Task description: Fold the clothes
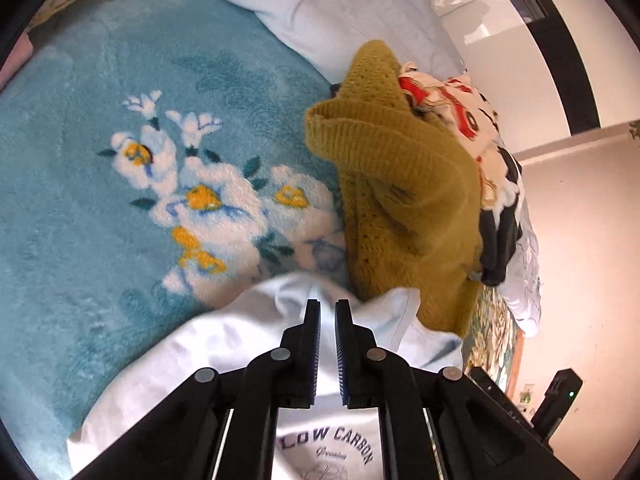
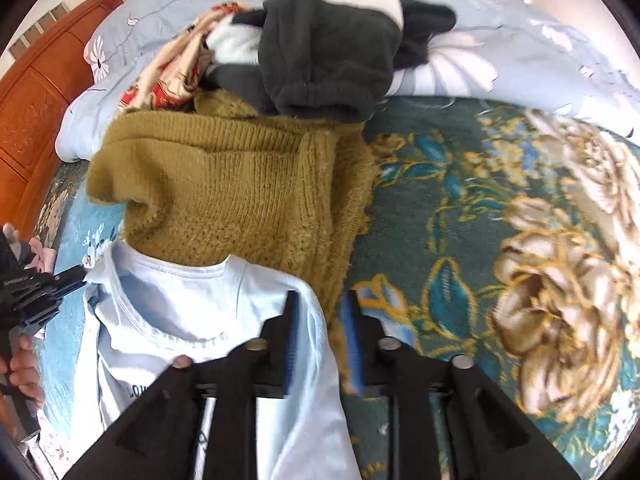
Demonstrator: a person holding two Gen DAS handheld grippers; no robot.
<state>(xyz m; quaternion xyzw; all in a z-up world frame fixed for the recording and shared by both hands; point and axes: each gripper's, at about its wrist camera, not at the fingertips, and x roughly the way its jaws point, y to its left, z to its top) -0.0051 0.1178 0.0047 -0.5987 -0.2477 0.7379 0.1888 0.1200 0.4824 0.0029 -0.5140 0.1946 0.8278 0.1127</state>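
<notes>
The pale blue T-shirt (image 2: 168,312) lies at the lower centre of both views, spread on the bed with its round neckline toward the pile of clothes. Dark printed letters show on its chest at the bottom of the left wrist view.

The left gripper (image 1: 327,308) hovers over the shoulder area of the shirt. Its jaws stand only a little apart, and I see no cloth pinched between them. The right gripper (image 2: 322,300) is at the other shoulder edge; its jaws are released, one finger over the cotton and the other over the blanket, and nothing is clamped. I judge that the shirt is just laid flat and the folding itself is not yet begun. The next move probably calls for a fresh grip on one side edge or a sleeve, taking only one thin layer, and carrying it across toward the middle.

The cotton is smooth and thin, with a stitched collar rim. Just beyond it lies a mustard knitted sweater (image 2: 224,184), thick and ribbed. Behind that sit a dark grey fleece garment (image 2: 320,60) and a cream cloth with red print (image 1: 444,100). The fluffy turquoise blanket (image 1: 100,220) has white and yellow flowers. At the upper left of the right wrist view there is a wooden headboard (image 2: 36,112).
</notes>
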